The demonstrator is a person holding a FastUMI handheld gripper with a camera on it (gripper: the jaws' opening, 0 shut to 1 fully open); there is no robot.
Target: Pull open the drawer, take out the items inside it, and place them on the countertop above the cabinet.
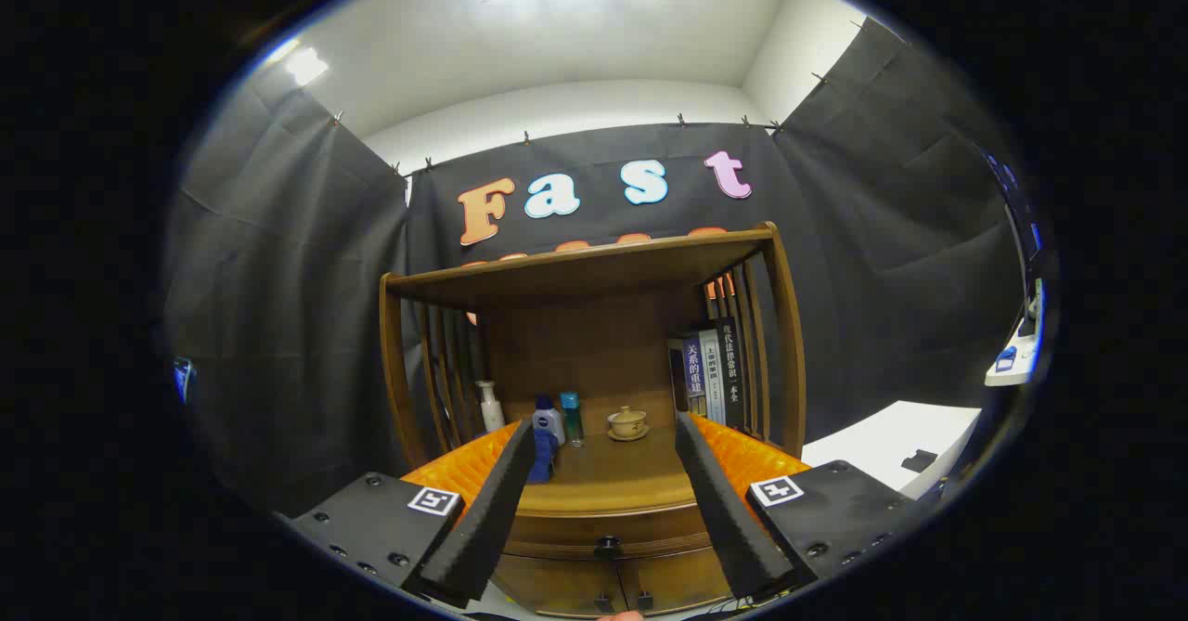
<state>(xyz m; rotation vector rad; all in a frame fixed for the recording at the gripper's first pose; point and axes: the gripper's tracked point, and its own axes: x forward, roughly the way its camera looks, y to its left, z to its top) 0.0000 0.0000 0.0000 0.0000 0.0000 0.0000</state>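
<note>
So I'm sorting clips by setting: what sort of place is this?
Probably a staged recording booth, not a real home: black cloth walls clipped up around a wooden cabinet with a closed drawer, books and a teacup. The open gripper holds nothing.

I have the gripper held in front of the wooden cabinet, its fingers spread wide with nothing between them. Between the fingers and below the tips I see the drawer shut, its dark knob centred on the front. Beyond the fingers, on the countertop, stand a white bottle with a blue cap, a teal-capped bottle just right of it, and a small lidded cup on a saucer further right. A pale vase stands far left; books stand upright at far right.
</note>
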